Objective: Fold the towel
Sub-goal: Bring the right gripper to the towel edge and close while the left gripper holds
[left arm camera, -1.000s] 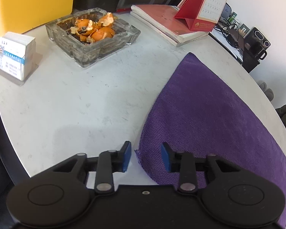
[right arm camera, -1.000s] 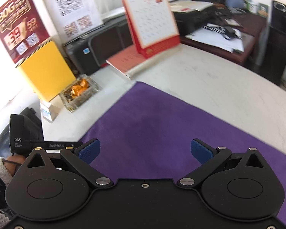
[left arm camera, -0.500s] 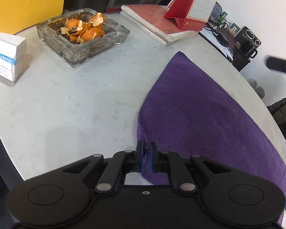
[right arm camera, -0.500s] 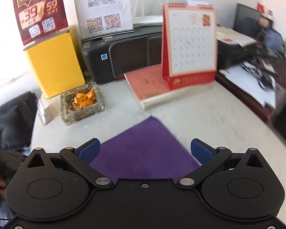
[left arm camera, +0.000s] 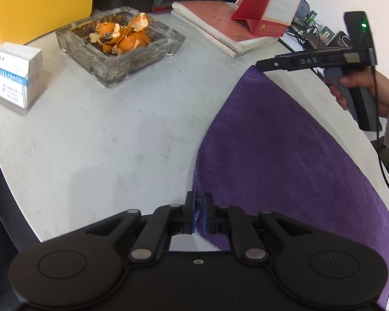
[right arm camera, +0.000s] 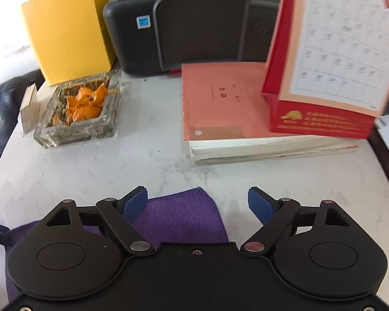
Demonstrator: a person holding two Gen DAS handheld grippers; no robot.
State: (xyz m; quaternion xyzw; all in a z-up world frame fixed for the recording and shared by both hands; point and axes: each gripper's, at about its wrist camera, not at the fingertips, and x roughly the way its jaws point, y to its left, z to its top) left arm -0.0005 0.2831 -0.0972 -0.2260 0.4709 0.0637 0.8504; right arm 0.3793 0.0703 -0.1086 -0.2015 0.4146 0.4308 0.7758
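Note:
A purple towel [left arm camera: 285,155] lies flat on the white round table [left arm camera: 103,142]. My left gripper [left arm camera: 199,216] is shut on the towel's near corner, and the cloth is pinched between its blue pads. The right gripper [right arm camera: 197,202] hovers over the towel's far corner [right arm camera: 184,215]. Its jaws are closing, the corner sits between them, and the pads [right arm camera: 134,203] stand clear of the cloth. In the left wrist view, the right gripper [left arm camera: 262,65] shows from the side, held in a person's hand [left arm camera: 363,88].
A glass ashtray [left arm camera: 119,49] full of orange peel stands at the far left, with a card holder [left arm camera: 13,77] beside it. A stack of books [right arm camera: 233,119] carrying a red desk calendar [right arm camera: 332,59] sits just beyond the far corner. A printer [right arm camera: 194,26] and a yellow box [right arm camera: 64,26] stand behind.
The left jaws closed on the towel's near corner and stayed put. The right gripper swept across and down to the far corner, and its jaws have begun to narrow.

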